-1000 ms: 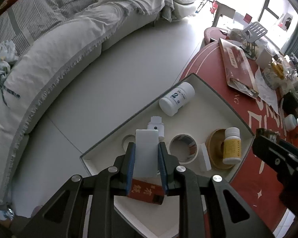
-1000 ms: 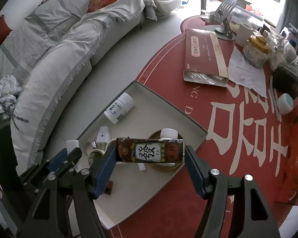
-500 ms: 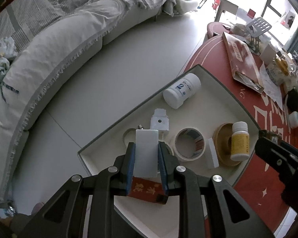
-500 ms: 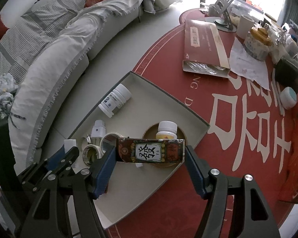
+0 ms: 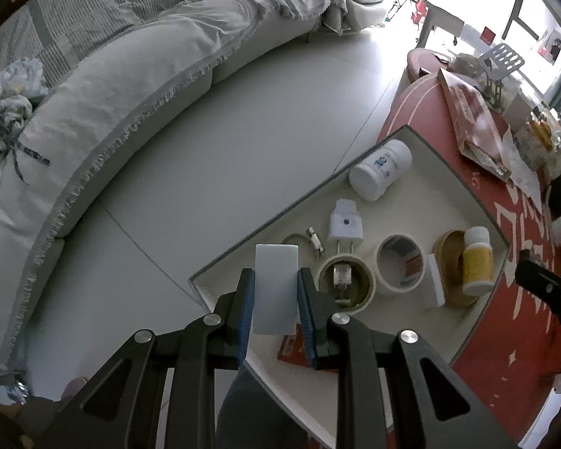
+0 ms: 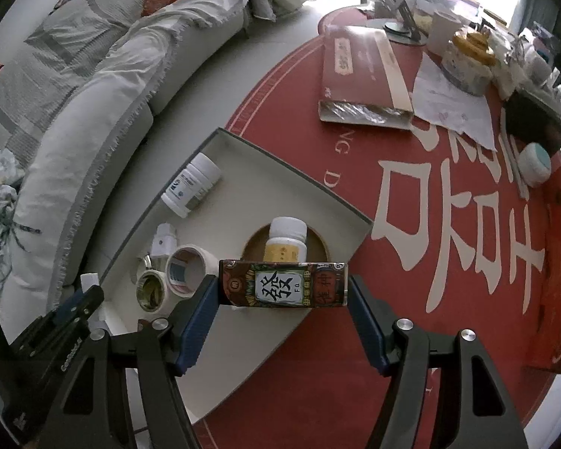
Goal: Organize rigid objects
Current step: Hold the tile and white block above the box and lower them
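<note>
My left gripper [image 5: 275, 292] is shut on a plain white flat block [image 5: 275, 287], held over the near-left corner of the shallow white tray [image 5: 445, 183]. My right gripper [image 6: 283, 288] is shut on a dark patterned box [image 6: 282, 283] with a white label, held crosswise above the tray's [image 6: 280, 172] near edge. In the tray lie a white bottle [image 5: 381, 174] on its side, a white plug adapter [image 5: 346, 222], two tape rolls [image 5: 400, 263], a yellow-labelled bottle [image 5: 477, 260] on a wooden disc, and a red card [image 5: 293, 348] under the left fingers.
The tray sits on a round red table [image 6: 448, 243] with white characters. A long red box [image 6: 359, 75], papers, a jar and cups crowd its far side. A grey-white sofa [image 5: 131, 86] curves along the left, with pale floor [image 5: 243, 131] between it and the table.
Both grippers have sunk a little toward the tray with their loads still held. In the left wrist view the tray's contents have slid rightward, and a second tape roll now shows.
</note>
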Demonstrator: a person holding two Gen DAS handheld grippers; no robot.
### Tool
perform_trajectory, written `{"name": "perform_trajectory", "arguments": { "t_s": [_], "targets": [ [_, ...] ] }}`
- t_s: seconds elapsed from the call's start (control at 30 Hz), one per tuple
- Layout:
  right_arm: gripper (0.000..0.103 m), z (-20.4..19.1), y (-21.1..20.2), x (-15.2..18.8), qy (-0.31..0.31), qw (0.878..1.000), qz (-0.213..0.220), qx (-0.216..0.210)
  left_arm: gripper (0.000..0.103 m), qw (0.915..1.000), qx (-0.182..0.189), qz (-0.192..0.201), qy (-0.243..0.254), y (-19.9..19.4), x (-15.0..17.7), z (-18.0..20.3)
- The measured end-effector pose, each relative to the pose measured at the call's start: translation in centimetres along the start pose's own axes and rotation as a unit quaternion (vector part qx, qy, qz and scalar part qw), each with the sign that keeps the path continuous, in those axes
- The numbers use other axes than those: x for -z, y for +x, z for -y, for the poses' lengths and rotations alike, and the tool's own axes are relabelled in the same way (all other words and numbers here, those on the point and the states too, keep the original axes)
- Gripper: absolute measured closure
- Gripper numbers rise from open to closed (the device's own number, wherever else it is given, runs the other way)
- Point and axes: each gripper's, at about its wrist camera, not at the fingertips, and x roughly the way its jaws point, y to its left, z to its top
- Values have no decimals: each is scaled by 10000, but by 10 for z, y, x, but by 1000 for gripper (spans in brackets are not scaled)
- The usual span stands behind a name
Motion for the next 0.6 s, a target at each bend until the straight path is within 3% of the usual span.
{"name": "perform_trajectory", "arguments": {
  "t_s": [0.6],
  "targets": [
    [33, 0, 7, 11, -8, 9999, -156, 25, 78, 9996, 108, -111, 249, 5, 9, 22]
  ]
}}
